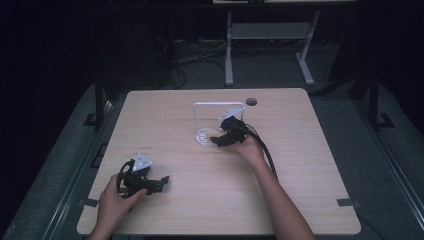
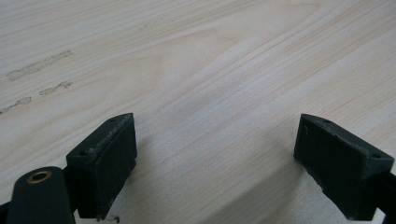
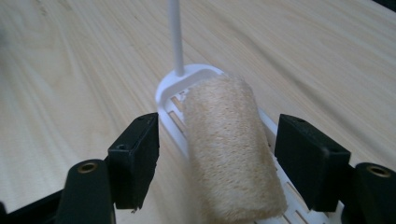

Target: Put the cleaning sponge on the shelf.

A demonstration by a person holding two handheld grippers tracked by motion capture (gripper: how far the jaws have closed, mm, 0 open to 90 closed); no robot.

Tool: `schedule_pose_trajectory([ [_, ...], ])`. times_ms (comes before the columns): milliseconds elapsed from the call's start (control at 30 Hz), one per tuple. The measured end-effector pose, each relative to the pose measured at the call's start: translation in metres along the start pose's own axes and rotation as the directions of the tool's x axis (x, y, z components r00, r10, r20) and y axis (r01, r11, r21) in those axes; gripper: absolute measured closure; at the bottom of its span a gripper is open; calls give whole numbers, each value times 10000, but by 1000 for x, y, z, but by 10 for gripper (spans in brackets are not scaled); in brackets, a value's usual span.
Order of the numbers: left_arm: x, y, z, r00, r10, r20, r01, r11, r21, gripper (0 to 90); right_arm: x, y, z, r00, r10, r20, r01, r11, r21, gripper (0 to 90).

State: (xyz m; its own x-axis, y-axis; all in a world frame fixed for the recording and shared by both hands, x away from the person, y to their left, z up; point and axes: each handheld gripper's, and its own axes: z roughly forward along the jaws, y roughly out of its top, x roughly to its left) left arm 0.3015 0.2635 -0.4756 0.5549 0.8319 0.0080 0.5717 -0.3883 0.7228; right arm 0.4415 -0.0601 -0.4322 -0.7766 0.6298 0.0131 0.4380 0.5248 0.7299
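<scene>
Table (image 1: 200, 200): pale wood, fine darker grain lines running lengthwise; a few dull grey smudge marks (image 2: 39, 65) in the left gripper view.
Loofah roll (image 3: 229, 149): straw-beige, coarse fibrous weave, slightly paler at the far end.
Rack (image 3: 170, 109): plain white, slotted base, white thin post.
Right hand-held gripper (image 3: 217, 158): matt black jaws, brass-coloured screw insets.
Left hand-held gripper (image 2: 215, 163): matt black, one brass inset; light grey plate on top in the high view.
Floor (image 1: 380, 165): dark grey.

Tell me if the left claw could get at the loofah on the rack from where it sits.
Probably not without a long move: the left claw rests open at the table's near left, while the loofah lies on the rack between the right claw's open jaws.
</scene>
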Motion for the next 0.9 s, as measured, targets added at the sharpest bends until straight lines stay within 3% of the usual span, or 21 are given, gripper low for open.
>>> schedule_pose_trajectory([
  [233,0,0,0,10000,-6,-3,6,10000,-3,126,10,-1,-17,9996,-174,-226,168,9995,-268,375],
  [500,0,0,0,10000,-3,-9,3,10000,-25,126,21,-6,-31,9980,-360,-524,332,9980,-534,565],
  [533,0,0,0,10000,24,-3,-24,10000,0,126,23,-9,-33,9973,-337,-656,301,9980,-551,648],
  [567,0,0,0,10000,24,-3,-24,10000,0,126,23,-9,-33,9973,-337,-656,301,9980,-551,648],
  [600,0,0,0,10000,23,-5,-23,10000,-1,126,25,-12,-32,9954,-328,-904,286,9985,-467,745],
  [633,0,0,0,10000,23,-5,-23,10000,-1,126,25,-12,-32,9954,-328,-904,286,9985,-467,745],
  [667,0,0,0,10000,29,-14,-29,10000,1,126,28,-16,-30,9943,-338,-1010,309,9991,-295,833],
  [733,0,0,0,10000,23,-5,-23,10000,-3,126,28,-19,-28,9931,-317,-1128,301,9994,-154,895],
  [900,0,0,0,10000,21,-2,-21,10000,-3,126,29,-26,-18,9924,-217,-1207,242,9995,194,896],
])
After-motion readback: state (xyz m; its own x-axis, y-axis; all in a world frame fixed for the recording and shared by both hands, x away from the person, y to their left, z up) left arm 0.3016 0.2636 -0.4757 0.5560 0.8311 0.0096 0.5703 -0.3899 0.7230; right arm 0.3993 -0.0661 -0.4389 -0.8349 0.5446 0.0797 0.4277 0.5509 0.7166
